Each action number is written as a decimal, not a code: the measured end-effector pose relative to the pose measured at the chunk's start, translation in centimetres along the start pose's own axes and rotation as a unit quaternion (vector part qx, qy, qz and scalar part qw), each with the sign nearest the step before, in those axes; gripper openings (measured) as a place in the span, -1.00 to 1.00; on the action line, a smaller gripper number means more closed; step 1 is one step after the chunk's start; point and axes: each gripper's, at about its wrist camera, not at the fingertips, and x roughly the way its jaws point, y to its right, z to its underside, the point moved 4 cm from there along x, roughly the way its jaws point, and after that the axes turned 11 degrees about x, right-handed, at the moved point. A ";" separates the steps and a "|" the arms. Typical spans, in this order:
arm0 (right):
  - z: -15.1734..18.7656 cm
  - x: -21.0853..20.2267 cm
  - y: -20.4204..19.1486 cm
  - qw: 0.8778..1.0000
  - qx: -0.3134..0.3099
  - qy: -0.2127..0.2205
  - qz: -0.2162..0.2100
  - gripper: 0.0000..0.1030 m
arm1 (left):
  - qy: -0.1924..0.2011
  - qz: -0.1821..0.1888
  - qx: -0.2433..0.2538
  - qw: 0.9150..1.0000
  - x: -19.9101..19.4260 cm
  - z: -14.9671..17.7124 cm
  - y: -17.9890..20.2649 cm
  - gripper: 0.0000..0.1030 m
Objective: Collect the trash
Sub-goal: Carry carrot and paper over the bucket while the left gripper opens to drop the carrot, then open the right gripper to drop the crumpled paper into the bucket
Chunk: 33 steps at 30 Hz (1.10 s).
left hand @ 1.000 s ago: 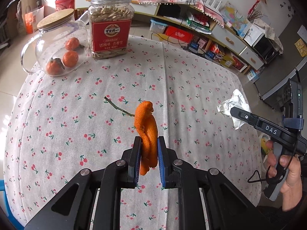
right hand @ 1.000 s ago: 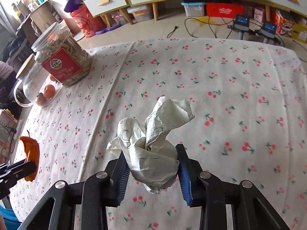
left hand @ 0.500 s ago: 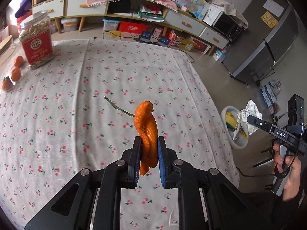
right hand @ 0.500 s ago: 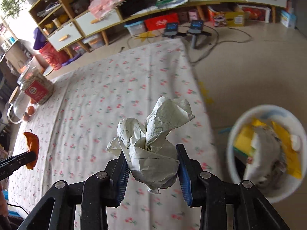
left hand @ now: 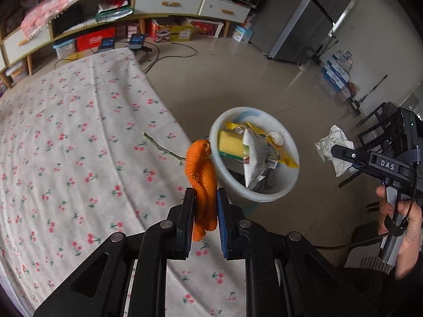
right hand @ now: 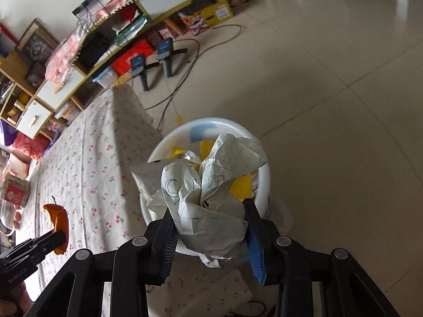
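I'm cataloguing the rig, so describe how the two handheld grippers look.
Both the left gripper and the right gripper have black angular linkage arms with round silver pivot bolts and flat fingers lined with blue ribbed pads. Seen side-on, the right one has white "DAS" lettering, a grey pistol handle and a thin black cable.

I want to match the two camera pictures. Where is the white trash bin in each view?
Left wrist view: the white trash bin stands on the floor right of centre, beyond the orange peel.
Right wrist view: the bin is at centre, partly hidden behind the crumpled paper.
Shared landmark: the cherry-print tablecloth, left of the bin in both.
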 end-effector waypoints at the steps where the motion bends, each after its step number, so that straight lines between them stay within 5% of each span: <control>1: -0.1 0.0 0.7 1.000 0.005 -0.002 0.000 -0.20 | -0.003 0.005 0.007 1.000 0.8 -0.6 1.1 -0.67; 10: -0.5 -0.3 4.9 0.999 0.039 -0.012 0.000 -0.19 | -0.027 0.019 0.066 0.997 7.7 -5.9 7.3 -0.67; 21: -1.0 -0.6 5.8 0.998 0.060 -0.010 0.000 -0.19 | -0.050 0.012 0.017 0.999 15.1 -8.0 4.6 -0.66; 26: -1.1 0.0 5.0 0.999 0.051 -0.015 0.000 -0.19 | -0.042 0.031 0.001 0.999 14.6 -8.5 4.4 -0.61; 33: -1.5 0.5 4.3 0.998 0.054 -0.010 -0.001 -0.17 | -0.023 0.014 0.005 1.000 11.1 -8.0 3.8 0.09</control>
